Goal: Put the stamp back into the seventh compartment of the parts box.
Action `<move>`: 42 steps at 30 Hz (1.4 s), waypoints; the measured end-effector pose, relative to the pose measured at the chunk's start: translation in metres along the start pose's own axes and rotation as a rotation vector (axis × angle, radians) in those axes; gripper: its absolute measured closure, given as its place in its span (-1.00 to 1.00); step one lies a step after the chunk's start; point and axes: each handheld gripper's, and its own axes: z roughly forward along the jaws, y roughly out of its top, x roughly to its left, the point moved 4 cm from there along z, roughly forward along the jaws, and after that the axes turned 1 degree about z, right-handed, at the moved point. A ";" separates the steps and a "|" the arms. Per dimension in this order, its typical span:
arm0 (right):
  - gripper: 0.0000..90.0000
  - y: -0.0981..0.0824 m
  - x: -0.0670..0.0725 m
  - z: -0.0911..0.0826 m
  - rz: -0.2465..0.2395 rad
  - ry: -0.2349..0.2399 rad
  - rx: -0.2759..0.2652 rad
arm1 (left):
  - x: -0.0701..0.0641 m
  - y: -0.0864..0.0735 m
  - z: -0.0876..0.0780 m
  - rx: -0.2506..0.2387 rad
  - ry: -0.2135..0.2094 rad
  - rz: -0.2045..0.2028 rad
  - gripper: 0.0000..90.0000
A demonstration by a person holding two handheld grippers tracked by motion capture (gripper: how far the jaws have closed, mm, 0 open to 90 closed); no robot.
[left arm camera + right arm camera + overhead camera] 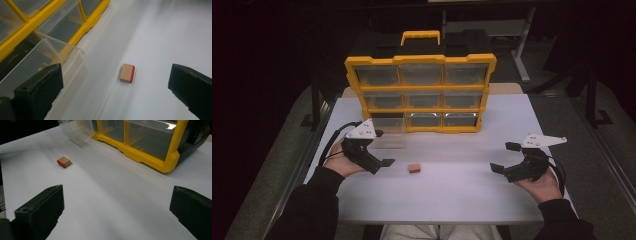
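Left tool point(379, 148) and right tool point(504, 157) gape, empty.

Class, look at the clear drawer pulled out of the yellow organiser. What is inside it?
The drawer looks empty: the table shows through its clear walls. The left gripper's jaw covers its near corner, so that part cannot be checked. The wooden block lies outside it on the table.

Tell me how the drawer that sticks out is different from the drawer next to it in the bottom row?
The pulled-out drawer juts forward from the yellow organizer onto the white table; the middle bottom drawer sits pushed in, flush with the frame. The pulled-out drawer shows its open top and side walls; the middle one shows just its front. Both are clear plastic.
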 end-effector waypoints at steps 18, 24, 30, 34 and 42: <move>-1.00 0.000 0.001 0.001 -0.004 0.008 0.005 | -0.007 0.012 0.026 0.056 -0.059 0.050 -1.00; -1.00 0.000 0.001 0.000 -0.004 0.007 0.004 | -0.010 0.014 0.033 0.070 -0.079 0.059 -1.00; -1.00 -0.001 0.001 0.001 -0.004 0.008 0.008 | -0.012 0.013 0.039 0.093 -0.092 0.066 -1.00; -1.00 -0.001 0.001 0.001 -0.002 0.005 0.010 | -0.013 0.013 0.042 0.106 -0.102 0.072 -1.00; -1.00 -0.001 0.001 0.002 -0.001 0.008 0.020 | -0.019 0.014 0.054 0.133 -0.141 0.085 -1.00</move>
